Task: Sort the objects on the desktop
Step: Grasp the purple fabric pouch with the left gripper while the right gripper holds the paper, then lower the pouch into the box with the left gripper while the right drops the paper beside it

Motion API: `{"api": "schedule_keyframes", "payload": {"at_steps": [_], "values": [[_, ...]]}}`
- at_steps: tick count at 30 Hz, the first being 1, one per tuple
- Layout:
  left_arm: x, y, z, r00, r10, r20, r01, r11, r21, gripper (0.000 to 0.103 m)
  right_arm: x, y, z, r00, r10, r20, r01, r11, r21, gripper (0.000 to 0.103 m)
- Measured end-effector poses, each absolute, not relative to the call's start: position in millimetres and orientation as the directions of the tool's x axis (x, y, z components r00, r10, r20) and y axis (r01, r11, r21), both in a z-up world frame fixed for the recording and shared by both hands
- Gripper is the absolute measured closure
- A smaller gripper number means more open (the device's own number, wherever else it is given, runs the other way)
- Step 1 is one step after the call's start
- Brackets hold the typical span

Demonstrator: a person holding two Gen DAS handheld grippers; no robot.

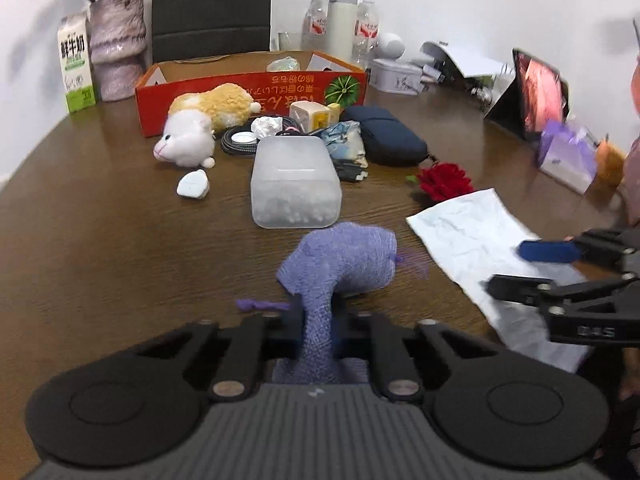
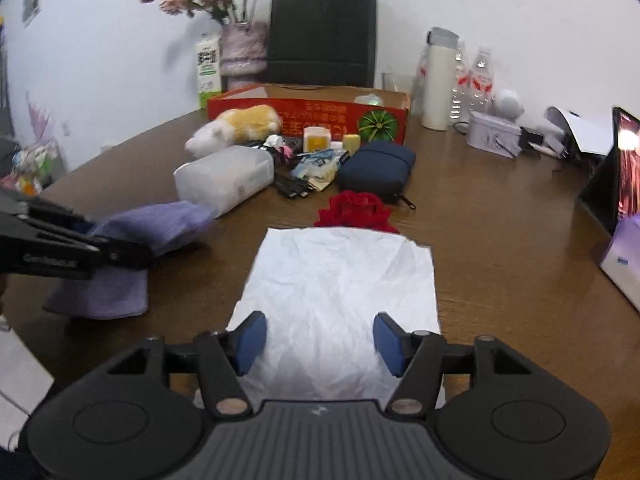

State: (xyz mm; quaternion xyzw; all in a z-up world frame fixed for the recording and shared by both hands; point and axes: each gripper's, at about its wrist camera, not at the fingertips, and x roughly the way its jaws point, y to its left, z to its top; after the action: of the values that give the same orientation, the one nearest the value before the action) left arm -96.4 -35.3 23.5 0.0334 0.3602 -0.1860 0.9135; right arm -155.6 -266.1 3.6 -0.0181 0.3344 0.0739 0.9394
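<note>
My left gripper (image 1: 317, 320) is shut on a purple cloth (image 1: 340, 260) that hangs above the brown table; the cloth also shows in the right wrist view (image 2: 152, 224), with the left gripper (image 2: 120, 254) at the left. My right gripper (image 2: 320, 344) is open and empty over a crumpled white paper sheet (image 2: 340, 280); it also shows in the left wrist view (image 1: 504, 266) over the paper (image 1: 472, 224). A red cardboard box (image 1: 256, 92) stands at the back. In front of it lie a plush hamster (image 1: 200, 124), a frosted plastic container (image 1: 296, 184), a navy pouch (image 1: 384, 136) and a red rose (image 1: 444, 180).
A small white item (image 1: 194, 190), cables and wrappers (image 1: 344, 148) lie among the clutter. A vase (image 1: 116, 44), milk carton (image 1: 76, 64), bottles (image 1: 340, 24), a tin (image 1: 396, 76), a tablet (image 1: 540, 92) and a purple bag (image 1: 568, 156) line the table's far and right edges.
</note>
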Motion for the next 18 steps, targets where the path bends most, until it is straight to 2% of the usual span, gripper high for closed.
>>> {"api": "schedule_keyframes", "payload": {"at_steps": [2, 3, 6, 8, 14, 18], "values": [[-102.0, -31.0, 28.0, 0.696, -0.317, -0.644, 0.349, 0.933, -0.083, 0.093, -155.5, -264.3, 5.3, 0.764, 0.135, -0.631, -0.157, 0.987, 0.022, 0.079], [-104.8, -28.3, 32.0, 0.708, -0.323, -0.628, 0.347, 0.934, -0.09, 0.093, -154.9, -262.8, 7.1, 0.76, 0.145, -0.633, -0.162, 0.986, 0.031, 0.103], [-110.7, -22.0, 45.6, 0.74, -0.326, -0.588, 0.335, 0.937, -0.098, 0.093, -154.4, -256.5, 9.2, 0.748, 0.131, -0.651, -0.154, 0.988, 0.022, 0.103], [-110.7, -17.6, 56.1, 0.758, -0.32, -0.568, 0.329, 0.94, -0.091, 0.093, -156.9, -253.8, 14.9, 0.739, 0.187, -0.647, -0.171, 0.981, 0.088, 0.103], [-61.9, -7.0, 103.7, 0.821, -0.297, -0.487, 0.301, 0.951, -0.073, 0.093, -151.2, -245.5, 79.1, 0.833, 0.279, -0.478, -0.247, 0.96, 0.129, 0.103], [13.5, -9.1, 138.7, 0.838, -0.282, -0.467, 0.298, 0.954, -0.043, 0.093, -97.4, -253.3, 125.2, 0.894, 0.24, -0.379, -0.224, 0.971, 0.087, 0.103]]}}
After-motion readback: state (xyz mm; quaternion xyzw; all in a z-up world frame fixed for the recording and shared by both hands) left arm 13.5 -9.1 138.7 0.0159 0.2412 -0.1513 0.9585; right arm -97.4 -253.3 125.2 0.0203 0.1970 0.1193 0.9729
